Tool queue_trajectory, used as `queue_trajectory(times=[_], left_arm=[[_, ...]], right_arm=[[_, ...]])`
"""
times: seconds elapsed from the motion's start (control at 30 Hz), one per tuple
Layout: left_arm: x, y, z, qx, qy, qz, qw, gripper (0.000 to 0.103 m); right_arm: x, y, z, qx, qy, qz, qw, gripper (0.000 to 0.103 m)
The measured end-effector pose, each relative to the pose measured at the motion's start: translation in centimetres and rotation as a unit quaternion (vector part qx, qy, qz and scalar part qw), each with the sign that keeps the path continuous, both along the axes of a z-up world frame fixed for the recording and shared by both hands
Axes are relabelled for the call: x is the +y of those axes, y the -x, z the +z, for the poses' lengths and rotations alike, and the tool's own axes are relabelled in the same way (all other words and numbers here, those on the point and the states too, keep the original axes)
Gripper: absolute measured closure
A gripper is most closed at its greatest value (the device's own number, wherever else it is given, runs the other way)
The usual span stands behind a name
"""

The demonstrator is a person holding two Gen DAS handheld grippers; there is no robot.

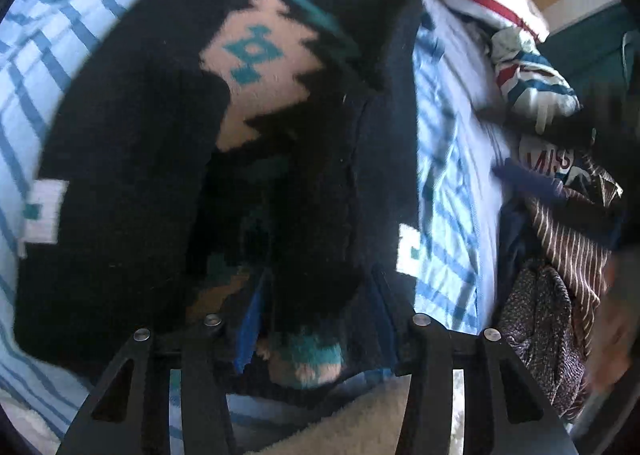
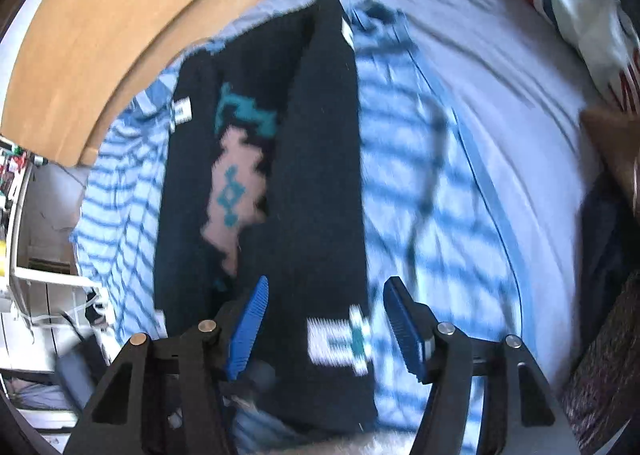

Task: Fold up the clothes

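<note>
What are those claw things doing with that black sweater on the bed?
A person is folding a black patterned sweater on a blue striped sheet. The left tongs have a bunch of the sweater between them. The right tongs hang open above its folded edge. More clothes wait in a pile beside it.

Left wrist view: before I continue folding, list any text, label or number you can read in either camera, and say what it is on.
"MIS": red capital letters on a white printed fabric item in the pile of clothes at the right edge; the rest of the word is hidden.
White knitted patches on the black patterned knit sweater: blocky teal marks, not readable as letters.
Nothing else legible; both views are blurred.
</note>
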State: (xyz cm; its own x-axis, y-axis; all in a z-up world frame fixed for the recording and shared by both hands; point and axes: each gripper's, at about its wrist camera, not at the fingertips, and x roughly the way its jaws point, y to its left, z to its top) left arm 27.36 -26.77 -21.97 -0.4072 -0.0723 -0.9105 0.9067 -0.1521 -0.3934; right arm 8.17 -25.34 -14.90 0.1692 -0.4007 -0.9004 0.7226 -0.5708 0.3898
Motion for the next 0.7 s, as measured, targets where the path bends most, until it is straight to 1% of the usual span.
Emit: queue_trajectory(times=[0.03, 0.07, 0.13, 0.2, 0.23, 0.27, 0.3, 0.33, 0.37, 0.47, 0.53, 0.6, 0.63, 0.7], left_arm=[[-0.1, 0.0, -0.4, 0.003, -0.007, -0.002, 1.0, 0.077], [-0.1, -0.1, -0.7, 0.007, -0.011, -0.007, 0.9999, 0.08], [-0.2, -0.5, -0.7, 0.018, -0.016, -0.004, 0.9997, 0.082], [-0.6, -1.6, -0.7, 0.051, -0.034, 0.012, 0.9981, 0.083], [-0.7, -2.2, -0.7, 0.066, -0.042, 0.021, 0.9967, 0.084], [-0.8, -2.8, -0.7, 0.076, -0.047, 0.027, 0.9957, 0.084], [-0.7, -3.2, -0.7, 0.077, -0.047, 0.029, 0.9955, 0.084], [-0.6, -3.5, -0.7, 0.077, -0.046, 0.028, 0.9956, 0.085], [-0.5, -3.8, -0.6, 0.079, -0.044, 0.028, 0.9955, 0.085], [0.0, -4.8, -0.3, 0.077, -0.042, 0.028, 0.9958, 0.085], [0.1, -5.0, -0.9, 0.062, -0.048, 0.03, 0.9965, 0.085], [0.0, -4.8, -1.6, 0.046, -0.055, 0.029, 0.997, 0.085], [-0.1, -4.7, -2.1, 0.04, -0.058, 0.03, 0.997, 0.084], [-0.3, -4.6, -2.7, 0.032, -0.066, 0.036, 0.9967, 0.082]], right_arm=[[-1.2, 0.3, 0.0, 0.007, 0.0, -0.001, 1.0, 0.037], [-2.5, 0.5, 0.0, 0.018, -0.004, -0.001, 1.0, 0.035], [-5.6, 0.7, -0.8, 0.054, -0.026, -0.001, 0.998, 0.033], [-8.4, 0.5, -2.1, 0.077, -0.047, 0.005, 0.996, 0.033], [-9.5, 0.2, -2.9, 0.076, -0.055, 0.01, 0.996, 0.034], [-10.4, -0.2, -3.9, 0.076, -0.064, 0.017, 0.995, 0.042], [-11.4, -0.6, -4.9, 0.076, -0.074, 0.025, 0.994, 0.054], [-11.9, -1.0, -5.6, 0.083, -0.081, 0.026, 0.993, 0.092], [-12.4, -1.4, -6.3, 0.091, -0.088, 0.027, 0.992, 0.093], [-13.0, -2.9, -6.4, 0.085, -0.071, 0.048, 0.993, 0.094], [-13.4, -4.2, -6.0, 0.091, -0.059, 0.073, 0.991, 0.094], [-14.0, -4.7, -7.0, 0.086, -0.071, 0.09, 0.99, 0.093], [-14.3, -4.9, -7.6, 0.082, -0.077, 0.098, 0.989, 0.087], [-14.8, -5.4, -8.7, 0.076, -0.091, 0.114, 0.986, 0.073]])
